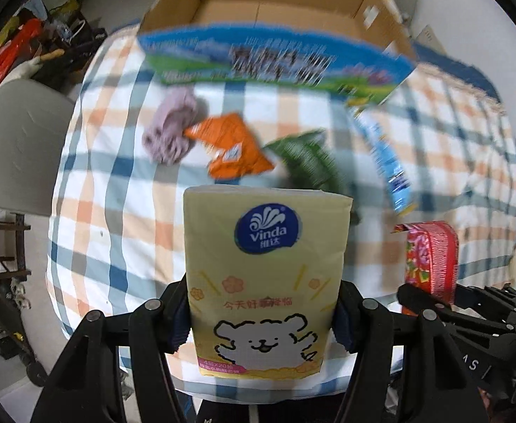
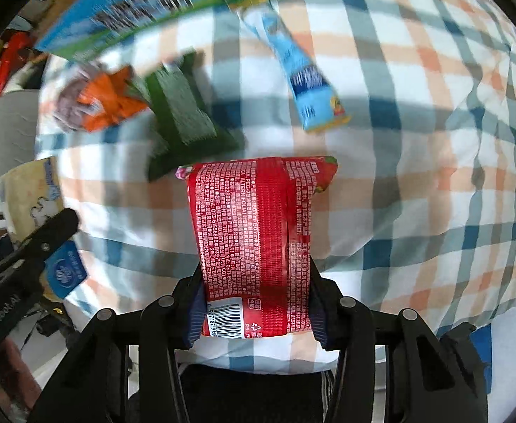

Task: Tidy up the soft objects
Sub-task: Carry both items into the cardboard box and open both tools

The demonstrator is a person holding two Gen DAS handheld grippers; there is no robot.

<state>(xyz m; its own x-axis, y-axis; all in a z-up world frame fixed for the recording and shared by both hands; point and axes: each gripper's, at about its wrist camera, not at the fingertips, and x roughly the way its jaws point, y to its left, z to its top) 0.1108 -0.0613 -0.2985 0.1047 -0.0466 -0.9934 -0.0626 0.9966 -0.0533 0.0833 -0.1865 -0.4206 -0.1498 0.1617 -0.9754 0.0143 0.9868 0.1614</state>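
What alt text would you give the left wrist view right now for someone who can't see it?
The left gripper clamps a yellow Vinda tissue pack upright above a plaid-covered table. Beyond it lie a purple cloth, an orange packet, a green packet and an open cardboard box.

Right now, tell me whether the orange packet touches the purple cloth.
Touching. The left wrist view shows the orange packet's corner meeting the purple cloth, no tablecloth visible between.
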